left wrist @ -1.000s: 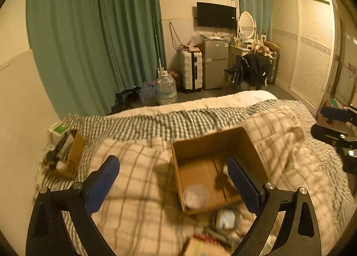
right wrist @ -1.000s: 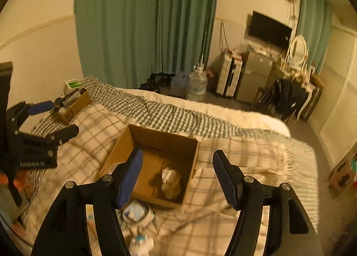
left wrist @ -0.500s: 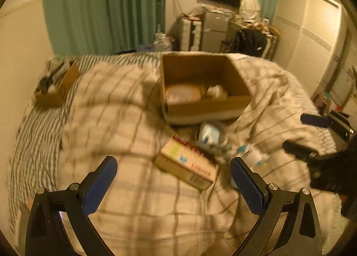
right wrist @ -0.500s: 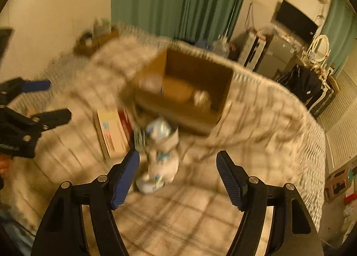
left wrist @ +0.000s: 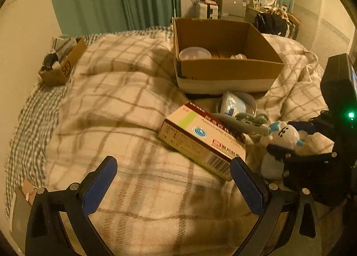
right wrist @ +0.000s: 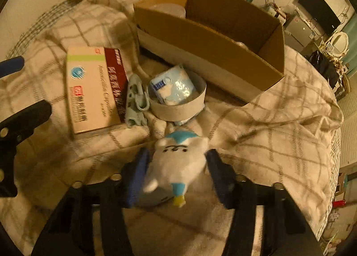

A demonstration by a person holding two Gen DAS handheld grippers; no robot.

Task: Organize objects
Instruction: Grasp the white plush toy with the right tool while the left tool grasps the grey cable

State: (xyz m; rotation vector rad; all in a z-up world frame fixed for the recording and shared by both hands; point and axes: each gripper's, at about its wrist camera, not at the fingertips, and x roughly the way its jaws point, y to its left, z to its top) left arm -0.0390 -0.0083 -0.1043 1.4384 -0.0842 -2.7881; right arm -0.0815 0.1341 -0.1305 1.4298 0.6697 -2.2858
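A white and blue plush toy [right wrist: 178,162] lies on the checked blanket, between the blue pads of my right gripper [right wrist: 176,166]. Its jaws are closing and the pads touch the toy's sides. In the left wrist view the same plush toy [left wrist: 283,137] sits at the right inside the right gripper [left wrist: 287,139]. My left gripper [left wrist: 174,180] hangs open over bare blanket, just short of a flat medicine box [left wrist: 200,137]. Behind stands an open cardboard box [left wrist: 225,70] holding a clear lid [left wrist: 194,52] and a crumpled white scrap.
Between the medicine box [right wrist: 93,90] and the cardboard box [right wrist: 200,41] lie a pale green clip [right wrist: 135,101] and a tape ring [right wrist: 178,108] with a tissue pack [right wrist: 174,86] in it. A small carton [left wrist: 60,66] of odds sits far left.
Both grippers have dropped toward the bed and tipped downward. The right jaws have narrowed around the plush toy, which earlier lay free ahead of them. The left gripper stayed open.
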